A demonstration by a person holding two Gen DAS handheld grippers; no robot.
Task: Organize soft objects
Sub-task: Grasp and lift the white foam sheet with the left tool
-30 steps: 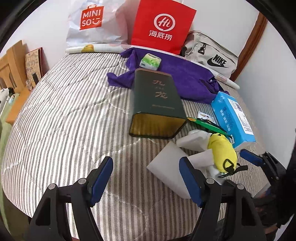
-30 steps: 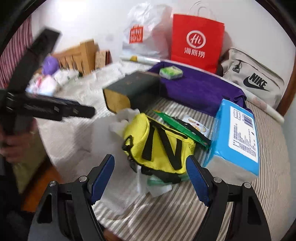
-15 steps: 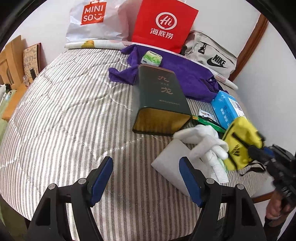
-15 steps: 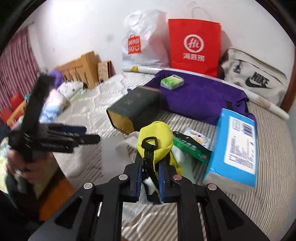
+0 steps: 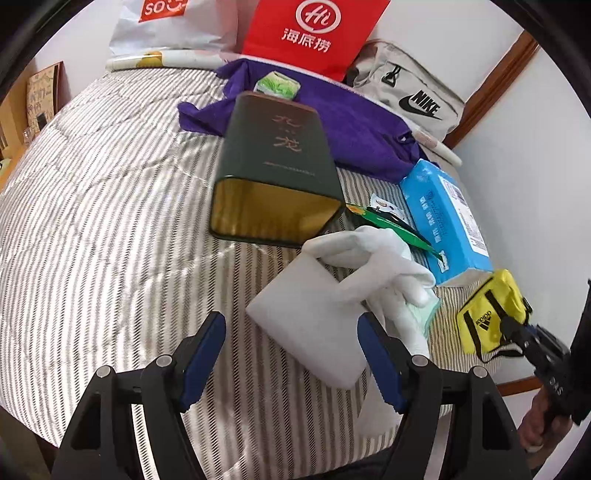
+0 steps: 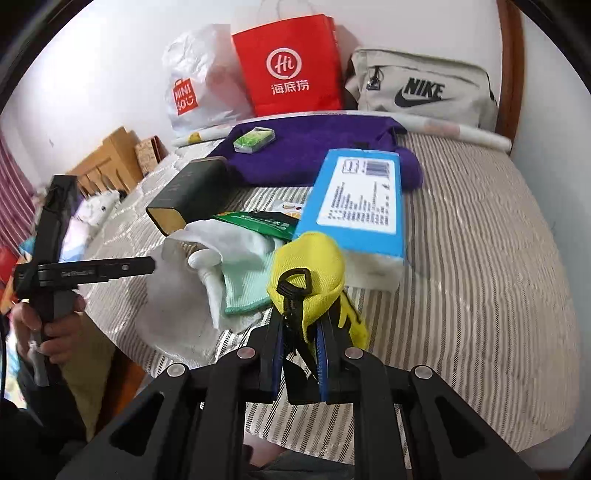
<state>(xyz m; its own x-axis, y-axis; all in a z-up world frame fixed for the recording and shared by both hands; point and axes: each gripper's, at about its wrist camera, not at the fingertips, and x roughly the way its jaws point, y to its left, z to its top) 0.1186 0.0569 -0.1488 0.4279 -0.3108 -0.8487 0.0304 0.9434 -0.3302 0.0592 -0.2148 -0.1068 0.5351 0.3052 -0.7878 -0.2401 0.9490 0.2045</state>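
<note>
A yellow pouch (image 6: 308, 262) with black straps hangs off the bed, my right gripper (image 6: 300, 343) shut on its strap end. In the left wrist view the same pouch (image 5: 487, 314) is at the right bed edge, held by the right gripper (image 5: 512, 325). My left gripper (image 5: 291, 354) stands open just above a white foam pad (image 5: 306, 325), nothing between its fingers. White cloths (image 5: 380, 262) and a pale green cloth (image 6: 245, 291) lie heaped on the pad's far side. The left gripper (image 6: 146, 264) shows side-on in the right wrist view.
On the striped bed (image 5: 110, 221) lie an open dark green tin (image 5: 275, 173), a blue tissue pack (image 5: 445, 214), a green packet (image 5: 391, 225) and a purple cloth (image 5: 343, 122). A red bag (image 5: 314, 33), a white bag (image 6: 199, 81) and a Nike bag (image 6: 421, 92) line the wall.
The right gripper shut on the yellow pouch, lifted it off the heap of white cloths and carried it right, to the bed edge. The left gripper edged nearer the foam pad.
</note>
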